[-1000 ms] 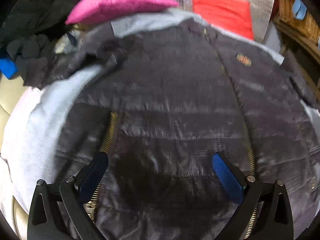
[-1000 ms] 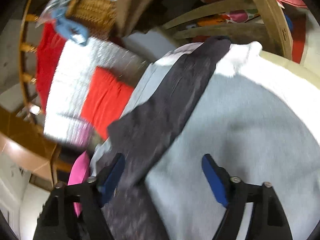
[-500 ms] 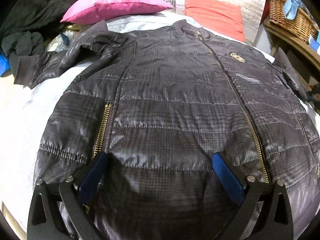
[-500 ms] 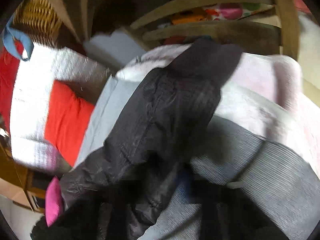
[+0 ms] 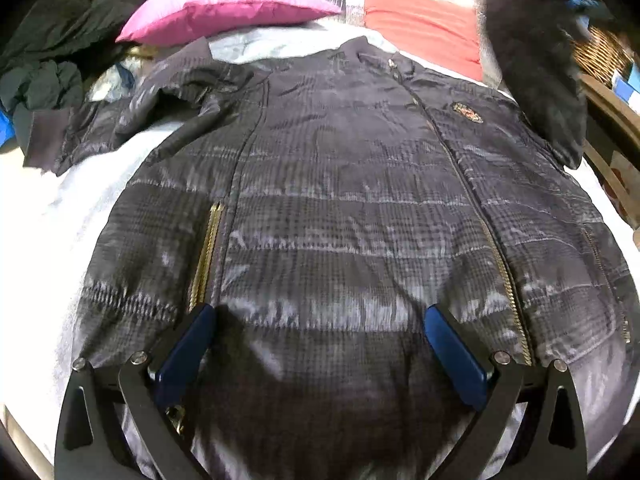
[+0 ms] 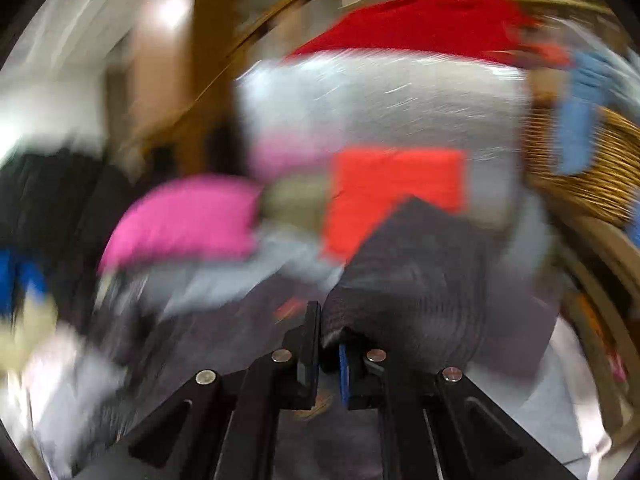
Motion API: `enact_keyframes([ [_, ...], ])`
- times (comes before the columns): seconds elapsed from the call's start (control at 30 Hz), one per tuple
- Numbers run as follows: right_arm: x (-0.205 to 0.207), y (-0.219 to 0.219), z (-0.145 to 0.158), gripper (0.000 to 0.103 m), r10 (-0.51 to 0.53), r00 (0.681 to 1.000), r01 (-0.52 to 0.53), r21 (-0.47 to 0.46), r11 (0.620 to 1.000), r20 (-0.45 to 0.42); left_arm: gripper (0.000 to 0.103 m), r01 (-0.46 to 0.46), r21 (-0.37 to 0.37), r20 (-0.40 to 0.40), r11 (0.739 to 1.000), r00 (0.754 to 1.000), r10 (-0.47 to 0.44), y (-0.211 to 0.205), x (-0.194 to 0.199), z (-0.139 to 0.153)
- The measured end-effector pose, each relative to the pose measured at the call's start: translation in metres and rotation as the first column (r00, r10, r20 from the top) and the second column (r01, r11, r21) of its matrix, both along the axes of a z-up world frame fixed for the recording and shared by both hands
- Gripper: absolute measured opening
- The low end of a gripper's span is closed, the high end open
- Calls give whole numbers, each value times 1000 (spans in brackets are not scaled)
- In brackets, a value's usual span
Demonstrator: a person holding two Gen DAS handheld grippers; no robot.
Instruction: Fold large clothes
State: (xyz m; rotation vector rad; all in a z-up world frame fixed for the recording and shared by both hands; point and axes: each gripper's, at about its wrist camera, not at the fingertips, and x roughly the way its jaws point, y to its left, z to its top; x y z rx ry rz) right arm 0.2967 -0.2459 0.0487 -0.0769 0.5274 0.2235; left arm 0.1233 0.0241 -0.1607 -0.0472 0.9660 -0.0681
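Note:
A dark quilted jacket [image 5: 340, 200] lies face up and zipped on the bed, collar at the far end. My left gripper [image 5: 319, 312] hovers open over its lower front, fingers wide apart, nothing between them. The jacket's right sleeve [image 5: 536, 60] is lifted off the bed at the upper right. In the blurred right wrist view my right gripper [image 6: 326, 332] pinches that sleeve [image 6: 408, 280] near its cuff; its jaws are opening very slightly with the fabric still pressed between the pads. The left sleeve [image 5: 120, 128] lies crumpled at the far left.
A light sheet [image 5: 48, 240] covers the bed. A pink pillow [image 5: 224, 12] and an orange-red pillow [image 5: 420, 20] lie beyond the collar. Dark clothes [image 5: 48, 60] are piled far left. A wicker basket [image 5: 596, 52] and wooden furniture [image 5: 612, 120] stand at the right.
My right gripper went from open beside the sleeve to shut on it, then lifted it and swung toward the pillows. The left gripper stays open over the jacket's lower front.

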Motion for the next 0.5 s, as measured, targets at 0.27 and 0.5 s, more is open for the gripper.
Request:
enact_keyframes([
  [0.27,-12,42,-132,86,114,949,-64,176,982,-293,103,-44,-122,22,992,999,47,35,-13,41],
  [0.5,-69,-39,-157,86,15,973,80,396,915,-232,103,-37,-207,74,978,996,53,28,37,77],
])
